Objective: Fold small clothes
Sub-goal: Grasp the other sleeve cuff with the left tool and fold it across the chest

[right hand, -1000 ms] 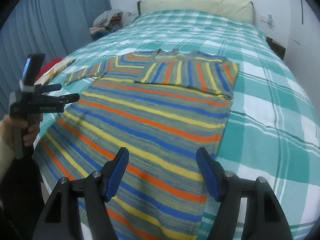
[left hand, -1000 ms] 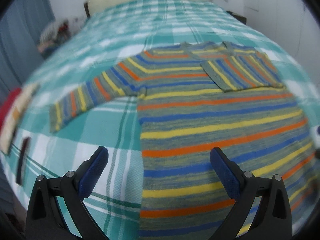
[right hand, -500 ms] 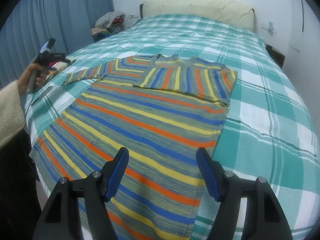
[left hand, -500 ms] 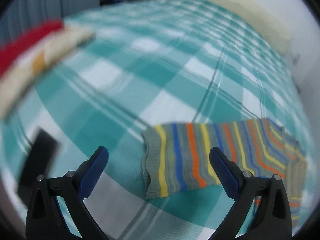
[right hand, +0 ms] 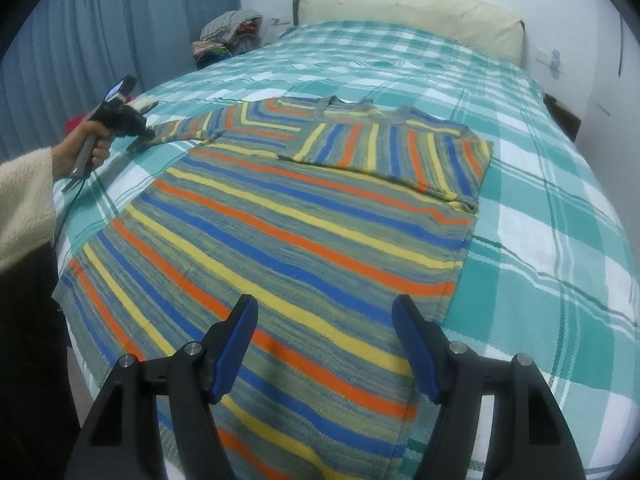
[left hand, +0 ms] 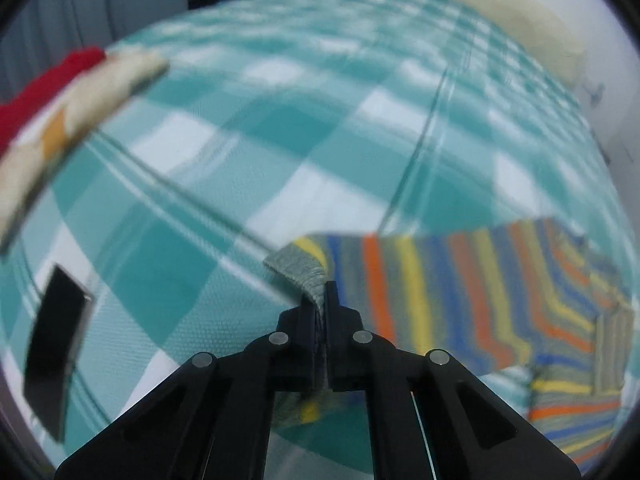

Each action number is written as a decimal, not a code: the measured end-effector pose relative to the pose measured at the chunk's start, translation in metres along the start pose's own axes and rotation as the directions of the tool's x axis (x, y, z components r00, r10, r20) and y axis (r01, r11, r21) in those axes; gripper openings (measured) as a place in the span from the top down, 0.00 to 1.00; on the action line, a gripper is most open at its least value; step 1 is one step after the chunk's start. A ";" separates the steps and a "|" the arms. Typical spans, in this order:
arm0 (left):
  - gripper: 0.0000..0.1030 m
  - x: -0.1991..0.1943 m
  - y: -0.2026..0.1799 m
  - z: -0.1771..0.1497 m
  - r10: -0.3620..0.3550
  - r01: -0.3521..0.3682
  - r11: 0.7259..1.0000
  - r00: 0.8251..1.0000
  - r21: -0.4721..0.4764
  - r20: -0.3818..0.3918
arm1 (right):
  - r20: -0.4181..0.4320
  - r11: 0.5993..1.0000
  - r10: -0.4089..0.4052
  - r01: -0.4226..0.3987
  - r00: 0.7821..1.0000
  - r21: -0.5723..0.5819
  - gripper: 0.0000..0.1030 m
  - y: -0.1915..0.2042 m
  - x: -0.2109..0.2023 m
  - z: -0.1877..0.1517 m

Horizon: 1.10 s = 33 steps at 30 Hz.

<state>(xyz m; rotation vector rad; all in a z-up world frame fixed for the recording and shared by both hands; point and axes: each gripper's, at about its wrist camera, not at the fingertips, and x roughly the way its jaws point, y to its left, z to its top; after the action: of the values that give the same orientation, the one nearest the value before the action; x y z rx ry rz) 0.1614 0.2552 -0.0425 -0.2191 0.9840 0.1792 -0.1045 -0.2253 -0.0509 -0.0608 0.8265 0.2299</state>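
Note:
A striped sweater in grey, blue, orange and yellow lies flat on the bed, its right sleeve folded across the chest. The left sleeve stretches out toward the bed's left side. My left gripper is shut on that sleeve's grey cuff, which curls up between the jaws. In the right wrist view the left gripper sits at the sleeve end, held by a hand. My right gripper hovers open over the sweater's lower body, with nothing between its fingers.
The bed has a teal and white checked cover and a cream pillow at the head. A red and cream folded cloth and a black flat object lie near the left edge. A pile of clothes stands beside blue curtains.
My left gripper swung left from the sweater's body to the outstretched sleeve end and shut on the cuff. The right gripper stayed still and open.

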 end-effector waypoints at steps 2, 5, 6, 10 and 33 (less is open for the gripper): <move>0.98 -0.032 -0.029 0.009 -0.037 0.034 0.998 0.998 0.053 0.051 | 0.023 1.000 0.014 -0.015 1.000 0.011 0.33 -0.001 -0.007 0.002; 0.98 -0.070 -0.093 0.015 -0.093 0.074 0.975 0.992 0.207 0.082 | 0.049 0.998 0.039 -0.041 0.998 0.036 0.33 -0.004 -0.014 0.006; 0.98 -0.078 -0.113 0.015 -0.112 0.087 0.963 0.990 0.253 0.085 | 0.059 0.997 0.052 -0.055 0.997 0.050 0.33 -0.006 -0.017 0.008; 0.98 -0.100 -0.214 0.003 -0.229 0.180 0.883 0.972 0.434 0.062 | 0.093 0.997 0.053 -0.058 0.994 0.057 0.33 -0.007 -0.027 0.012; 0.19 -0.050 -0.326 -0.077 -0.273 0.271 0.761 0.958 0.589 -0.087 | 0.082 0.994 0.053 -0.060 0.995 0.092 0.33 -0.023 -0.032 0.004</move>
<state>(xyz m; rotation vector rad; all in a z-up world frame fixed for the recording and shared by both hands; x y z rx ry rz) 0.1531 -0.0815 -0.0090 0.2242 0.9467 -0.4050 -0.1170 -0.2530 -0.0256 0.0604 0.7598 0.2448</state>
